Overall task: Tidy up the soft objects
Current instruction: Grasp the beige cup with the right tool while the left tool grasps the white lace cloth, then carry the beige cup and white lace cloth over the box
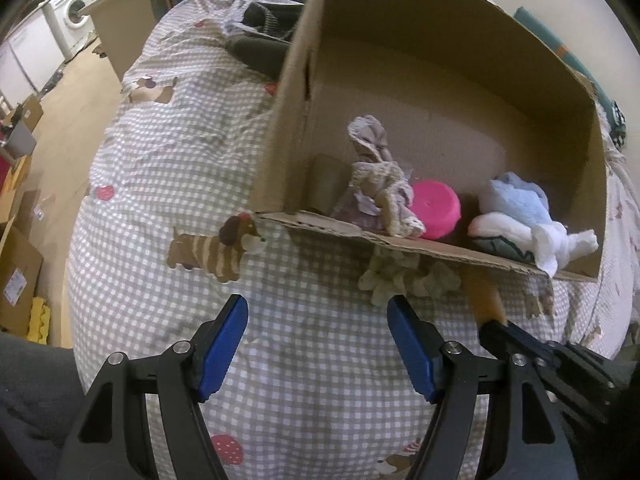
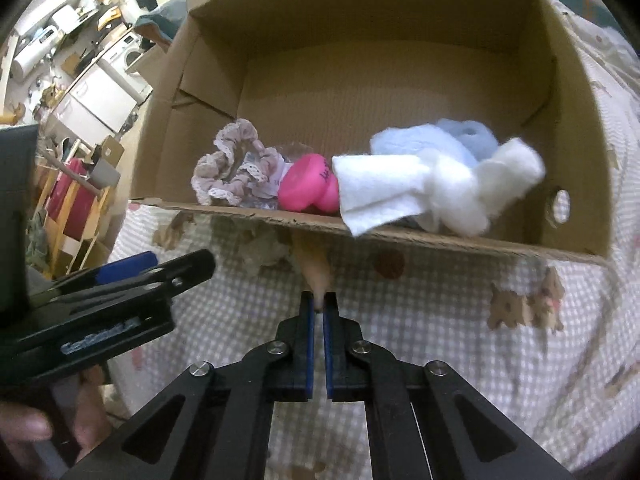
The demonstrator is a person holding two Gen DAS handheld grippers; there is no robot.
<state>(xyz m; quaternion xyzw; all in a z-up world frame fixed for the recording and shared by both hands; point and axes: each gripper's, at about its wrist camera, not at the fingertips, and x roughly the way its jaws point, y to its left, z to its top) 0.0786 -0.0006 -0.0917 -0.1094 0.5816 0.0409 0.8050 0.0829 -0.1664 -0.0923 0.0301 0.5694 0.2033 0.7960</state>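
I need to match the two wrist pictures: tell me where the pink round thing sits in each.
Left wrist view: pink round thing, centre-right, behind the box's near wall.
Right wrist view: pink round thing, centre, slightly above the middle.
Shared landmark: the frilly scrunchie to its left in the cardboard box.

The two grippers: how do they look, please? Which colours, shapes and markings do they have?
Both are alike. The left gripper and the right gripper each have two black plastic fingers with triangular cut-outs, silver round pins at the joints, and flat blue pads on the inner faces. In the right wrist view, the left gripper's black body carries a pale printed label, too blurred to read. No cables show.
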